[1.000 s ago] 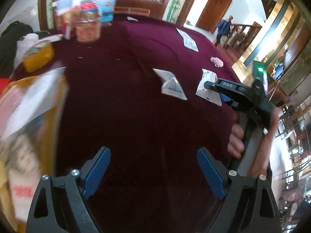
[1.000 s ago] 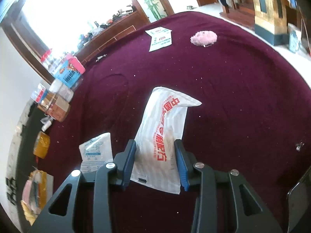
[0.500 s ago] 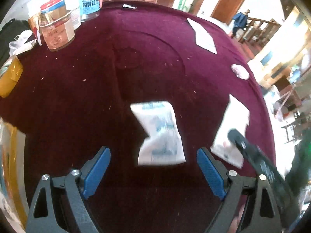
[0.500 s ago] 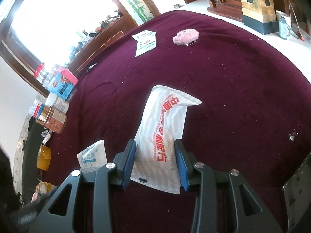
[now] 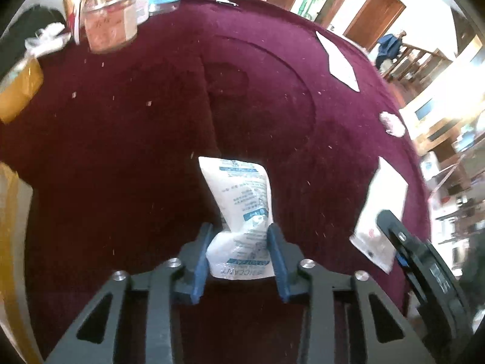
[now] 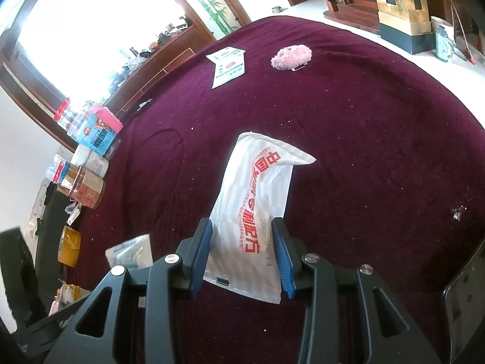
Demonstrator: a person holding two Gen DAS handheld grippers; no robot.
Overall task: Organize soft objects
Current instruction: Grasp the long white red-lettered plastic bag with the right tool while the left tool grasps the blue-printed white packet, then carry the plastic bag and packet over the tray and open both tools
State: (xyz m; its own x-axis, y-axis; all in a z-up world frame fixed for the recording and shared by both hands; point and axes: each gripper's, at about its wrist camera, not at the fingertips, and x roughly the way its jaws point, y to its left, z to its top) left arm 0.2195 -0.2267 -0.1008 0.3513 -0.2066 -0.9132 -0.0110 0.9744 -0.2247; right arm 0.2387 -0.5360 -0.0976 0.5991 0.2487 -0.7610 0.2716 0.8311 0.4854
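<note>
My left gripper (image 5: 239, 253) is shut on a white desiccant packet with blue print (image 5: 241, 209), which rests on the maroon tablecloth (image 5: 136, 151). My right gripper (image 6: 242, 254) is shut on a long white bag with red characters (image 6: 254, 206); its far end lies folded on the cloth. The bag (image 5: 380, 212) and the right gripper's body also show in the left wrist view. The desiccant packet (image 6: 130, 253) shows in the right wrist view. A pink fluffy item (image 6: 291, 57) and a white-green flat packet (image 6: 229, 68) lie farther off.
Jars and a blue-labelled container (image 6: 98, 135) stand at the table's left edge, with a brown jar (image 5: 109, 27) and yellow tape roll (image 6: 69, 244) nearby. A yellow bag (image 5: 9, 242) lies at far left. The round table's edge curves at right, with floor beyond.
My left gripper swung toward the desiccant packet, moved up to it and closed on it. My right gripper kept its hold on the red-printed bag and barely moved.
</note>
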